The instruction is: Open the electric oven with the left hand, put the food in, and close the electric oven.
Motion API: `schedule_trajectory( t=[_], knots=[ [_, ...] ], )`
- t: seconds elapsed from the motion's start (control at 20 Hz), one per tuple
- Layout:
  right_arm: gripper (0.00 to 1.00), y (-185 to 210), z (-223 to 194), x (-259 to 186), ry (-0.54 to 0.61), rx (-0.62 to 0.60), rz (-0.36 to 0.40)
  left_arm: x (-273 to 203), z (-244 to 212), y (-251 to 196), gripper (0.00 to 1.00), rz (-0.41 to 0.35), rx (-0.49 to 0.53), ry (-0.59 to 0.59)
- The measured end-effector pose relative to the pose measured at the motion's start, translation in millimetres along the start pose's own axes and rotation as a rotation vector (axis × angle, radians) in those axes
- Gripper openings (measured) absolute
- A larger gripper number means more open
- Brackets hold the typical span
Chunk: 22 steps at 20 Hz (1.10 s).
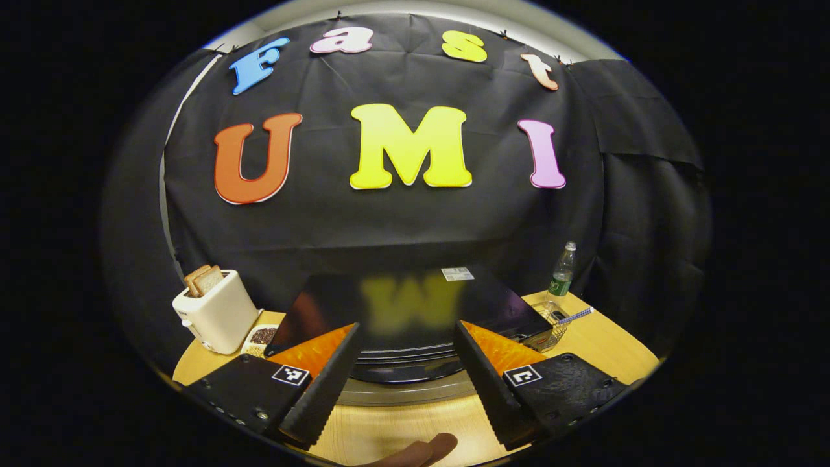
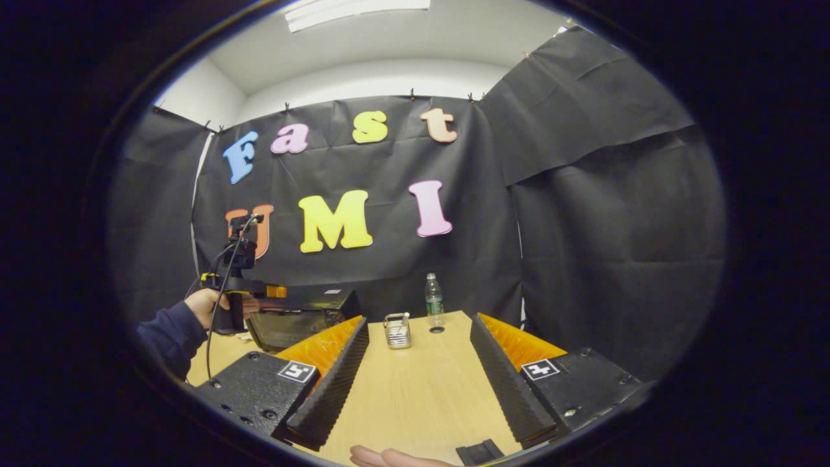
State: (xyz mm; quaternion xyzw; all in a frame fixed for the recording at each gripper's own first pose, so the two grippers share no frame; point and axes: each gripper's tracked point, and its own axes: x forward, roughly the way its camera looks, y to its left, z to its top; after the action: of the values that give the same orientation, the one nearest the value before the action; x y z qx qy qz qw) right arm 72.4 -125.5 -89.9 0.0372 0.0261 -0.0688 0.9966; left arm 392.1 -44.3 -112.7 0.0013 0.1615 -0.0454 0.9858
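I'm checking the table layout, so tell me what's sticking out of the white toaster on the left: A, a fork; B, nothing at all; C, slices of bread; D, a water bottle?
C: in the left gripper view, brown slices of bread stand up out of the slots of the white toaster.

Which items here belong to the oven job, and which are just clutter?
Job:
electric oven
left gripper, open over the oven
right gripper, open, nothing held

Clutter:
toaster with bread slices
water bottle
wire basket
dish of grains
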Motion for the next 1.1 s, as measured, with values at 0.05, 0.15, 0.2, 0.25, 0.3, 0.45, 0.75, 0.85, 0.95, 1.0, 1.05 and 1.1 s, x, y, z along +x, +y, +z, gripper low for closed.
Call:
schedule_trajectory(
  t=[0.05,0.15,0.2,0.25,0.3,0.45,0.75,0.85,0.95,1.0,1.05,1.1],
  knots=[
    [0.98,-1.7,-1.7,0.9,0.002,0.004,-0.004,5.1,-0.8,-0.8,0.94,-0.001,0.005,0.007],
    [0.99,-3.1,-6.0,1.9,0.009,0.007,-0.007,11.5,-8.3,-2.5,0.94,-0.003,-0.015,0.032],
    [0.99,-2.8,-6.9,2.1,0.011,0.006,-0.007,12.7,-11.8,-3.9,0.94,-0.009,-0.025,0.043],
    [0.99,-2.8,-6.7,2.3,0.012,0.006,-0.007,12.8,-14.8,-7.0,0.94,-0.010,-0.026,0.053],
    [0.99,-1.8,-6.5,0.9,0.009,0.007,-0.005,12.8,-17.3,-6.2,0.94,-0.007,-0.022,0.063],
    [1.00,2.4,-6.1,-2.4,0.004,0.005,0.002,11.9,-34.5,-7.4,0.94,-0.007,-0.032,0.122],
    [0.99,5.1,-5.3,-14.2,0.000,-0.006,0.002,2.3,-40.3,-9.1,0.97,0.008,-0.056,0.092],
    [0.99,8.7,-3.9,-20.5,-0.001,-0.007,0.010,-4.2,-43.8,-9.8,0.97,0.011,-0.052,0.092],
    [0.99,12.2,-2.8,-25.0,-0.005,-0.010,0.019,-15.9,-49.5,-13.0,0.98,0.010,-0.045,0.088],
    [0.99,13.8,-3.0,-28.0,-0.005,-0.010,0.024,-22.9,-53.1,-14.5,0.98,0.009,-0.041,0.082],
    [0.98,15.0,-0.8,-30.6,-0.008,-0.009,0.027,-30.0,-58.4,-16.0,0.98,0.010,-0.039,0.080],
    [0.98,16.0,-0.6,-33.1,-0.010,-0.010,0.029,-35.9,-63.1,-16.3,0.98,0.013,-0.041,0.074]
  ],
)
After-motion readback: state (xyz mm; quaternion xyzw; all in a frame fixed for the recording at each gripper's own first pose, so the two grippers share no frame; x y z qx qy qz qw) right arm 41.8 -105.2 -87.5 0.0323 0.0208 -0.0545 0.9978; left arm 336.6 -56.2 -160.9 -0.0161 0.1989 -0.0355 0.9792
